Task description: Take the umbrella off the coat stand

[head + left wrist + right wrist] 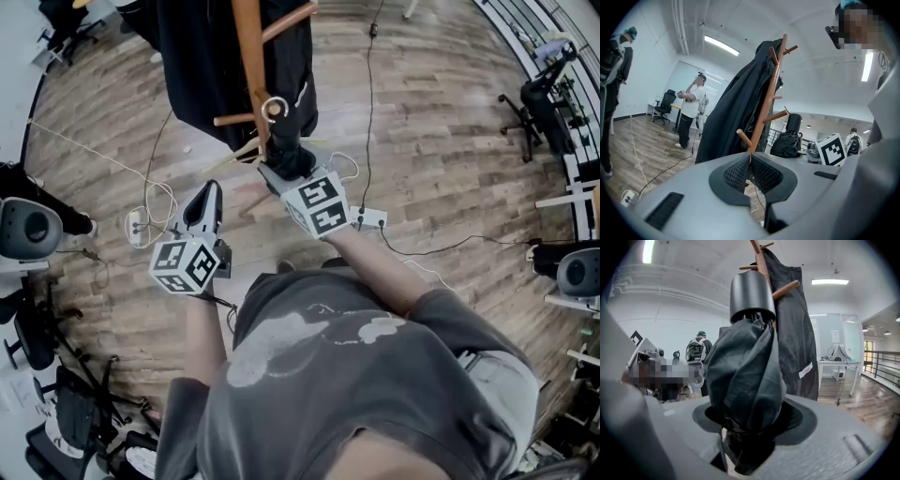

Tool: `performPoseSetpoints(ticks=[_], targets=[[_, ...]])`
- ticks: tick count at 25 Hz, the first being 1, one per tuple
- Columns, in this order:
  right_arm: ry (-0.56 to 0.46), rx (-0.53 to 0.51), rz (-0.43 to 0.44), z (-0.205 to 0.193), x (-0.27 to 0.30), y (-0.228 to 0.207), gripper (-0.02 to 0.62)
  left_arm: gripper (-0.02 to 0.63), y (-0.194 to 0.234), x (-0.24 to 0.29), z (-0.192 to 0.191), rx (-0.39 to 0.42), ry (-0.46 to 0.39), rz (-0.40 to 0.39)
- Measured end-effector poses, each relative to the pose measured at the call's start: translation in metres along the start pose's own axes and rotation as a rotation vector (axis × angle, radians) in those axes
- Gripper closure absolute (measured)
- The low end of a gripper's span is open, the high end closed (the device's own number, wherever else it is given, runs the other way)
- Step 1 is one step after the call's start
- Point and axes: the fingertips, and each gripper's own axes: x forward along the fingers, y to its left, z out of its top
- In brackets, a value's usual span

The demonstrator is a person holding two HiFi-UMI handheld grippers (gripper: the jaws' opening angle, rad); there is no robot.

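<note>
- Pale wood-plank floor (450,159), cables (368,112) trailing across it.
- White walls (647,70) and ceiling, with long strip lights (722,45) (all lit).
- Black office chair (663,107) by the far wall.
- White table (836,361) near a railing (883,364).

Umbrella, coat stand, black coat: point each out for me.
umbrella (745,376), right gripper view, on its folded fabric.
coat stand (767,108), left gripper view, on the wooden pole.
black coat (733,117), left gripper view, on the hanging cloth.
</note>
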Motion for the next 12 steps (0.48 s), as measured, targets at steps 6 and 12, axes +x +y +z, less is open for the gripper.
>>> performPoseSetpoints(ticks=[6,12], targets=[[-0.014,-0.012,0.066,0.001,-0.015,0.005,0.322,0.595,-0.015,-0.016,-0.002,0.001,-0.027,0.075],[-0.025,0.001,0.15,0.006,-0.035,0.006,0.322,0.595,-0.035,-0.034,-0.008,-0.017,-0.051,0.158]])
